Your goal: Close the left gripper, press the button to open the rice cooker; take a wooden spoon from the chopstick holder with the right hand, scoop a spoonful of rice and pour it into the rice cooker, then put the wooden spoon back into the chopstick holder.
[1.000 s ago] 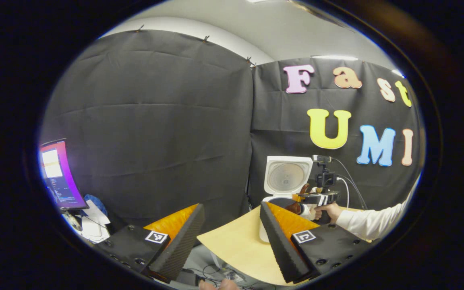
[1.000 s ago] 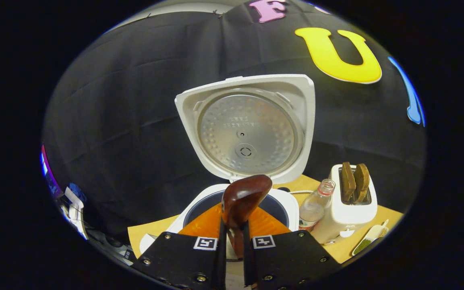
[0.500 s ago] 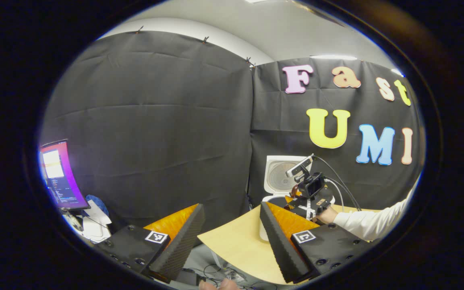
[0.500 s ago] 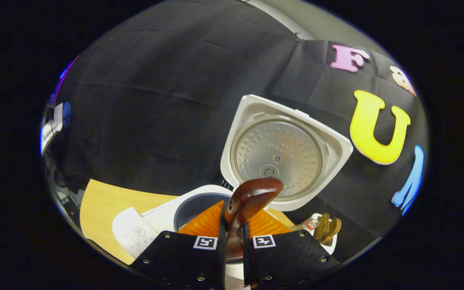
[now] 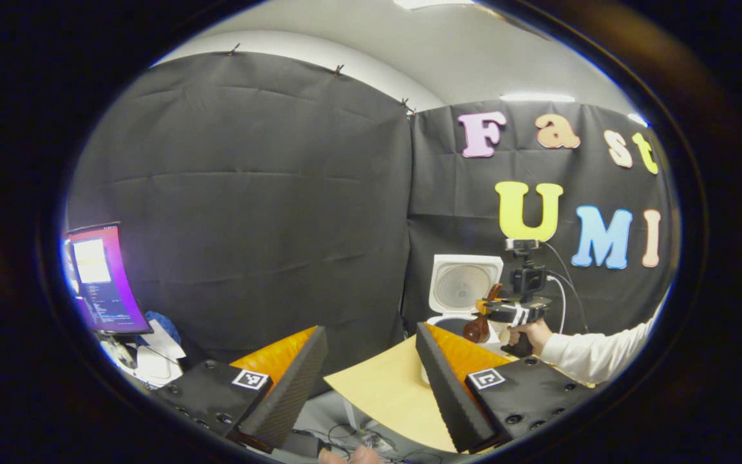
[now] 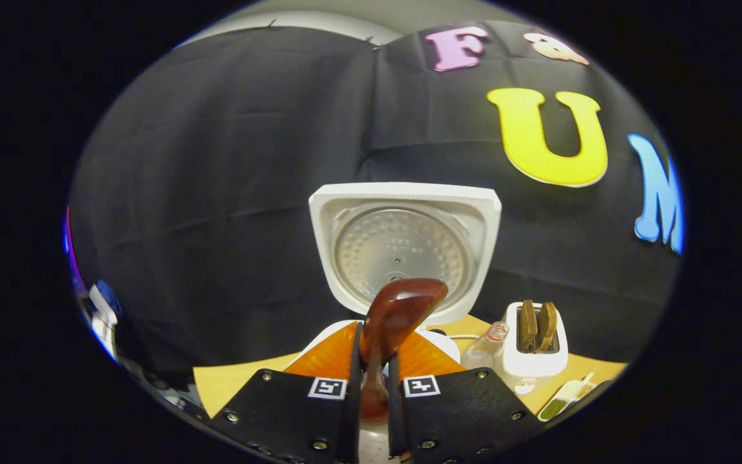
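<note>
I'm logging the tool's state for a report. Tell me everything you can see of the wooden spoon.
The wooden spoon looks like dark reddish-brown, glossy wood. Its rounded bowl rises above the right claw, whose fingers press its handle from both sides. It stands roughly upright, leaning slightly right, in front of the rice cooker's raised lid. Whether the bowl holds rice cannot be told. In the left gripper view the spoon hangs over the cooker.

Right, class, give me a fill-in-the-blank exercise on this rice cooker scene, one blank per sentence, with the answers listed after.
1. The rice cooker lid stands ____.
2. The right tongs are shut on the handle of a wooden ____.
3. The white toaster holds ____ slices of bread.
4. The left tongs are ____ and hold nothing.

Missing words: open; spoon; two; open
</note>
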